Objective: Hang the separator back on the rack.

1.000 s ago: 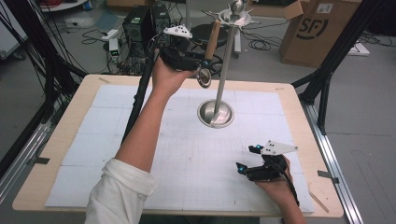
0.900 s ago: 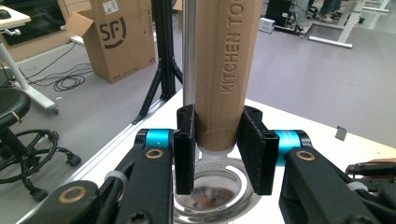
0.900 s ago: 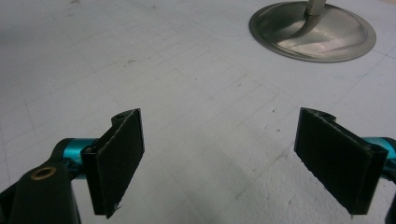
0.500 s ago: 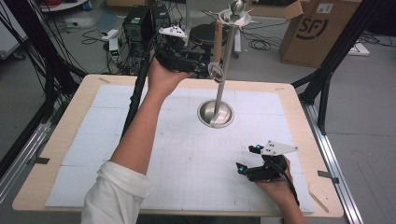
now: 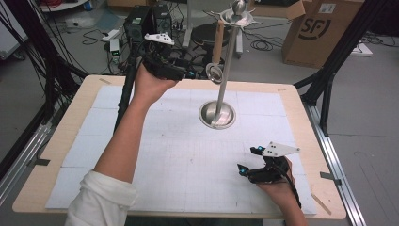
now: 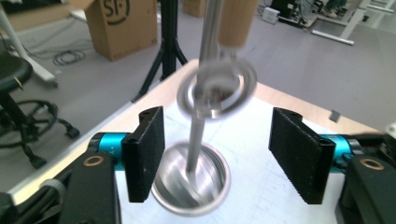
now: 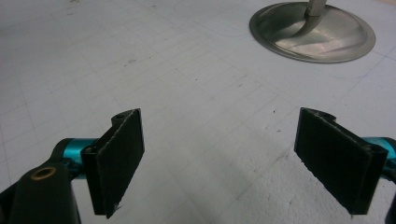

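From above, the strainer (image 5: 215, 73) hangs on the metal stand (image 5: 225, 66), just beyond the left tongs (image 5: 195, 74); swinging, it could slip off. In the left gripper view the tongs have just been opening, wide, nothing gripped, the forearm stretched toward the stand. The right tongs (image 7: 219, 158) gape wide, low on the surface (image 7: 187, 70).

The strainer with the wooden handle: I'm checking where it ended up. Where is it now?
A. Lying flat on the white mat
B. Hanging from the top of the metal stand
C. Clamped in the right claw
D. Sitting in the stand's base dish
B: the strainer dangles from the top of the metal stand, in front of the open left claw.
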